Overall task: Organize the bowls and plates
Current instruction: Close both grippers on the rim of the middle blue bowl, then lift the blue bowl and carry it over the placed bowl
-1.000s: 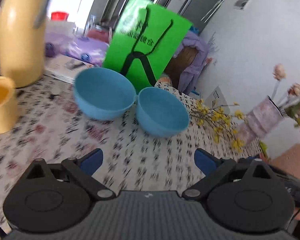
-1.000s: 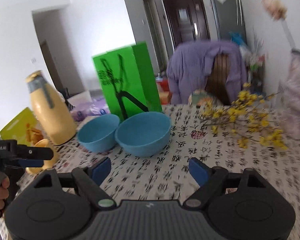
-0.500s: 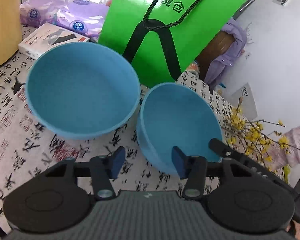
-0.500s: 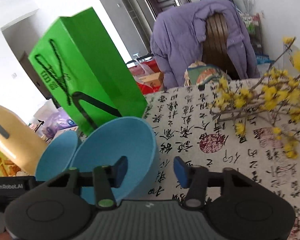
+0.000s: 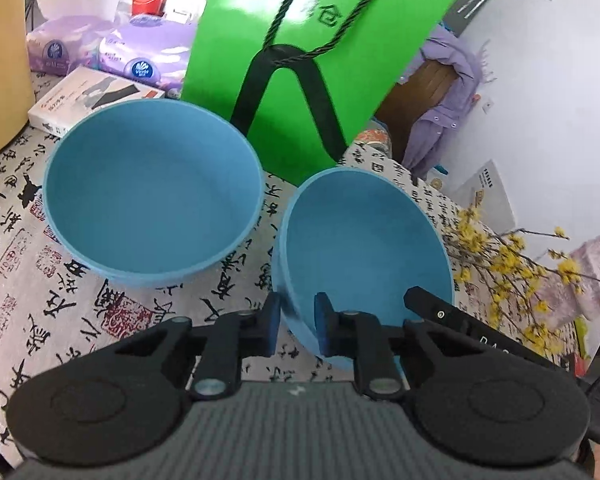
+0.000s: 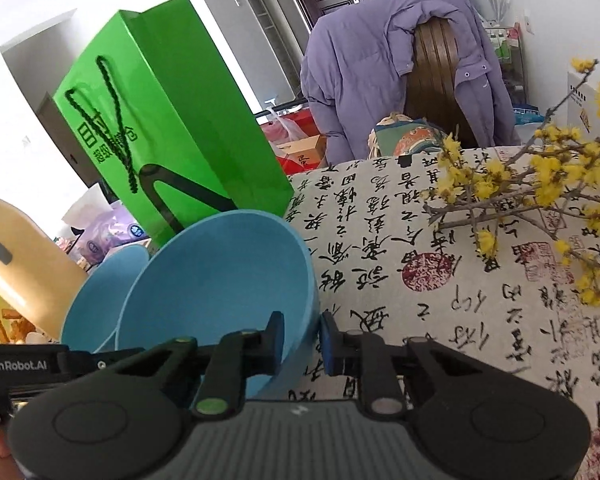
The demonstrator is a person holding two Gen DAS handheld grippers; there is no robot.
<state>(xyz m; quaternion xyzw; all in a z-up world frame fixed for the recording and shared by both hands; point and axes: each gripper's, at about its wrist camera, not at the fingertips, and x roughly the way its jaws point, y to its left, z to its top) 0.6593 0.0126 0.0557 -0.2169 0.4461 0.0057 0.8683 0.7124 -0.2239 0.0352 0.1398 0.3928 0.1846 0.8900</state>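
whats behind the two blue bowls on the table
A green paper bag stands upright right behind both blue bowls, hiding whatever is behind it. Left of it, tissue packs and a white box show.

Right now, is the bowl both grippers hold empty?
Empty: the near blue bowl's inside shows bare blue in both wrist views, nothing in it.

A green bag [image 5: 320, 52] stands directly behind both bowls [image 5: 152, 192], blocking the far side. Yellow blossom branches [image 6: 540, 188] crowd the right; the tablecloth [image 6: 440, 320] between lies open.
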